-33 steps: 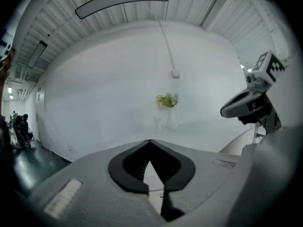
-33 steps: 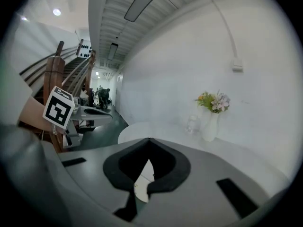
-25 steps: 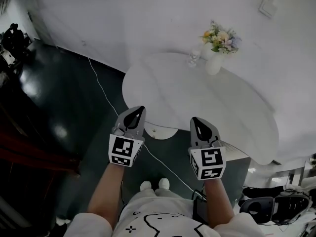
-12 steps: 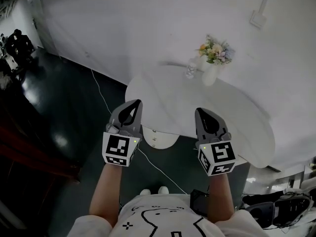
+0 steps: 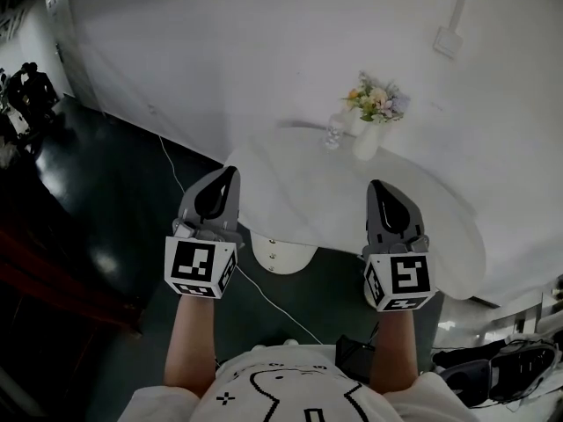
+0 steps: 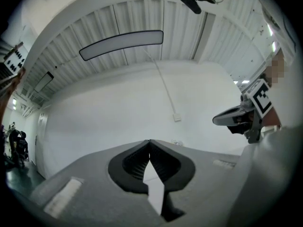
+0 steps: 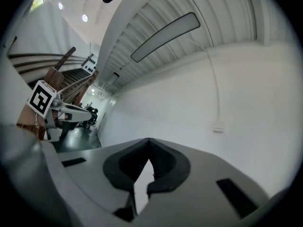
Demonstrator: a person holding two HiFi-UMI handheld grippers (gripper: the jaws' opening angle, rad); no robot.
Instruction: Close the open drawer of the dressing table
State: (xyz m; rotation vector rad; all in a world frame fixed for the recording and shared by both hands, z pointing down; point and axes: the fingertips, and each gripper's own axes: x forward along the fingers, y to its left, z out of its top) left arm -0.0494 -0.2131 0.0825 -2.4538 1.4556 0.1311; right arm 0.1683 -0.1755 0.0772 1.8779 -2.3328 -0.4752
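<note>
The white dressing table (image 5: 422,209) stands against the wall in the head view. Below its front edge the rounded white drawer (image 5: 283,257) sticks out toward me, a small knob on its face. My left gripper (image 5: 230,172) hovers over the table's left front corner, jaws closed tip to tip on nothing. Over the front edge further right my right gripper (image 5: 376,185) is likewise shut and empty. Both are tilted up: the left gripper view (image 6: 149,142) and right gripper view (image 7: 148,141) show wall and ceiling, not the drawer.
A white vase of flowers (image 5: 369,112) and a small glass (image 5: 332,132) stand at the table's back. A white cable (image 5: 264,280) runs over the dark floor under the table. Black gear (image 5: 488,372) lies at the lower right. A wall box (image 5: 447,40) hangs above.
Both grippers have spread apart, the left going left and the right going right and lower in the view. The table has slid slightly up and left in the picture.
</note>
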